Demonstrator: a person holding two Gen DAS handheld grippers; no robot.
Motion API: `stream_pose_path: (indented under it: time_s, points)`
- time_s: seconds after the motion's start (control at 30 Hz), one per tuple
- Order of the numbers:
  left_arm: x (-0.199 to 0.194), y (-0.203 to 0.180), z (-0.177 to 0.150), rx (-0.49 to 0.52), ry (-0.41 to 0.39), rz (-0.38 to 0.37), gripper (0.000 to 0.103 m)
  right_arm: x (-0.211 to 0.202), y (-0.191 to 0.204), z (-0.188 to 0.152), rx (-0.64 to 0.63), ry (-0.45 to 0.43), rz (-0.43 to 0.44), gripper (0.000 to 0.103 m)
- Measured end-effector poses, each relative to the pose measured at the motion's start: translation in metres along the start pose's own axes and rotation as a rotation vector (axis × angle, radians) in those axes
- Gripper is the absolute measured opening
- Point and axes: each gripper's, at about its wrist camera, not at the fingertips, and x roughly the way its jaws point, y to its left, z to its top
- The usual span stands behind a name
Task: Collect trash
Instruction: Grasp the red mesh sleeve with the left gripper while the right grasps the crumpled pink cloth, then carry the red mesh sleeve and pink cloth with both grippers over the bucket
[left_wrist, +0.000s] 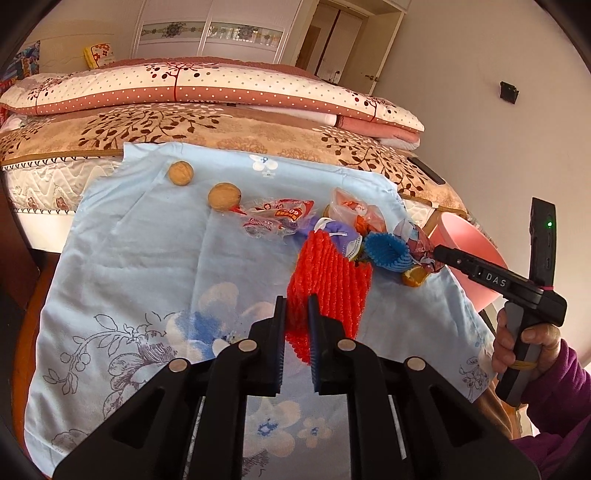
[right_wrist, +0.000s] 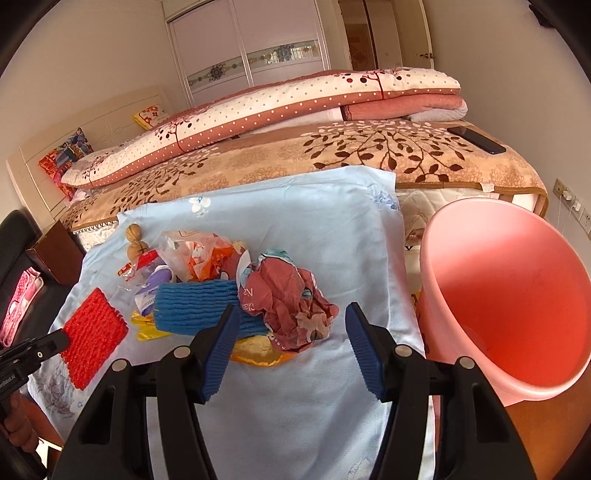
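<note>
My left gripper (left_wrist: 297, 306) is shut on the lower edge of a red foam net (left_wrist: 325, 280), which hangs lifted above the light blue cloth (left_wrist: 147, 258). The right wrist view shows that net (right_wrist: 94, 339) at the far left. My right gripper (right_wrist: 291, 317) is open, its fingers on either side of a crumpled reddish-brown wrapper (right_wrist: 288, 302); the pads do not press it. Its left finger lies against a blue foam net (right_wrist: 199, 302). A pink bucket (right_wrist: 517, 295) stands just right of the cloth. Seen from the left, the right gripper (left_wrist: 437, 254) points at the pile.
Two walnuts (left_wrist: 181, 172) (left_wrist: 224, 196), clear printed bags (left_wrist: 273, 218), a purple-white wrapper (right_wrist: 155, 284) and an orange-yellow scrap (right_wrist: 255, 350) lie on the cloth. A bed with folded quilts (right_wrist: 295, 107) is behind; a dark phone (right_wrist: 476, 140) lies on it.
</note>
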Motion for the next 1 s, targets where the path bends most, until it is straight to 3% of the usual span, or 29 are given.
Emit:
stream_pose_path:
  time_s: [0.1, 0.3, 0.7, 1.0]
  points:
    - [-0.001, -0.001, 0.002, 0.002, -0.005, 0.0, 0.011, 0.01, -0.003, -0.002, 0.0, 0.036, 0.004, 0.038]
    - [-0.002, -0.007, 0.006, 0.009, -0.013, -0.001, 0.011, 0.005, -0.009, -0.008, 0.031, 0.025, 0.027, 0.026]
    - [-0.009, -0.032, 0.023, 0.011, -0.081, -0.036, 0.011, -0.046, -0.024, -0.008, 0.102, -0.095, 0.053, 0.026]
    - [-0.002, -0.08, 0.038, 0.104, -0.106, -0.078, 0.011, -0.078, -0.048, -0.01, 0.167, -0.16, 0.029, 0.026]
